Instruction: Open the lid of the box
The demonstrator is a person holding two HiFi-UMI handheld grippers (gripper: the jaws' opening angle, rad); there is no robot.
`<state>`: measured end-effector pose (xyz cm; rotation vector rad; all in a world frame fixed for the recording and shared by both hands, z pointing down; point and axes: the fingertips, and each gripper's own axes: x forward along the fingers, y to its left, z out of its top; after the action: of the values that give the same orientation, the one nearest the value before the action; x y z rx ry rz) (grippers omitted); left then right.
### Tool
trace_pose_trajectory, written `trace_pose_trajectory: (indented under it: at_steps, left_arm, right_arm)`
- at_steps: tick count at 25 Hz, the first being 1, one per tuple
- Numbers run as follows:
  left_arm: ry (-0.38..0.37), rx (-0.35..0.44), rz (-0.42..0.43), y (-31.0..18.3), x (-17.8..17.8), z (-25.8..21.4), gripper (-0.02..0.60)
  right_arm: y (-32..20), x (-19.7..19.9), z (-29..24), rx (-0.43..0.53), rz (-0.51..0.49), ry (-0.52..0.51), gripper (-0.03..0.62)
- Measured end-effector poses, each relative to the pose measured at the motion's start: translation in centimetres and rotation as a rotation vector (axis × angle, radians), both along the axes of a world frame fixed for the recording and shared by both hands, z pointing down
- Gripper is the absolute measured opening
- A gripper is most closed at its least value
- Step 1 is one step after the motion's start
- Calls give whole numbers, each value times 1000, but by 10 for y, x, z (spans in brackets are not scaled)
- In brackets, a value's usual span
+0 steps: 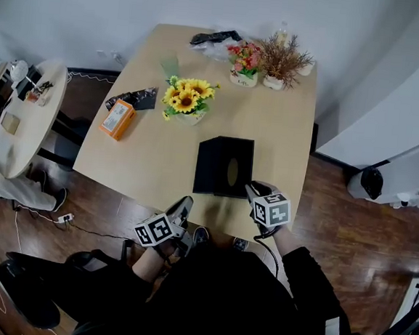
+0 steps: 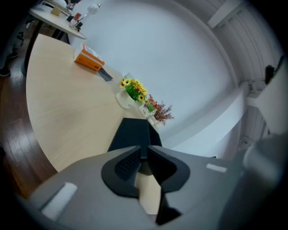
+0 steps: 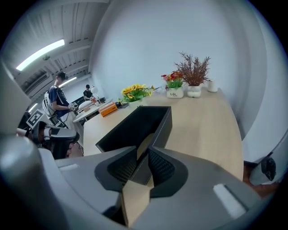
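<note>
The black box (image 1: 224, 166) stands near the front edge of the pale wooden table (image 1: 152, 158), and its top looks open and hollow in the right gripper view (image 3: 164, 128). My right gripper (image 1: 255, 191) is at the box's near right corner. Its jaws (image 3: 143, 150) are drawn close on the near edge, with a thin tan sliver between the pads. My left gripper (image 1: 184, 205) hangs at the table's front edge, just left of the box's near corner. Its jaws (image 2: 144, 150) are shut with nothing between them, and the box (image 2: 132, 132) lies just beyond.
A pot of sunflowers (image 1: 186, 99) and an orange packet (image 1: 117, 118) sit left of the box. Two flower pots (image 1: 246, 66) and a bag (image 1: 217, 40) stand at the table's far end. A round side table (image 1: 25, 110) is at the left, a white cabinet (image 1: 390, 106) at the right.
</note>
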<state>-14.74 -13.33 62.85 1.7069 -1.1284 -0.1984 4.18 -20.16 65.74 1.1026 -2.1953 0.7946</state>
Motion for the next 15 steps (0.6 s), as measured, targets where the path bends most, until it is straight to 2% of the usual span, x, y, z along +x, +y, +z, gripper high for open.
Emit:
trace_pose_trajectory:
  at_steps: [3,8,12,15]
  left_arm:
    - [-101,135,39,-11,3,-36,28]
    - [-382,439,198,-35,45,-109,28]
    - [-615,613,268,-41,68,-146,28]
    - [-679,681,296,-42,79,-162,28]
  right_arm:
    - [-1,0,0,3,6,3,83]
    - [-1,1,-2,12,-1,6,83]
    - [-4,1,-44,139,43,-83,72]
    - [-5,0,-88,235,61,-149,72]
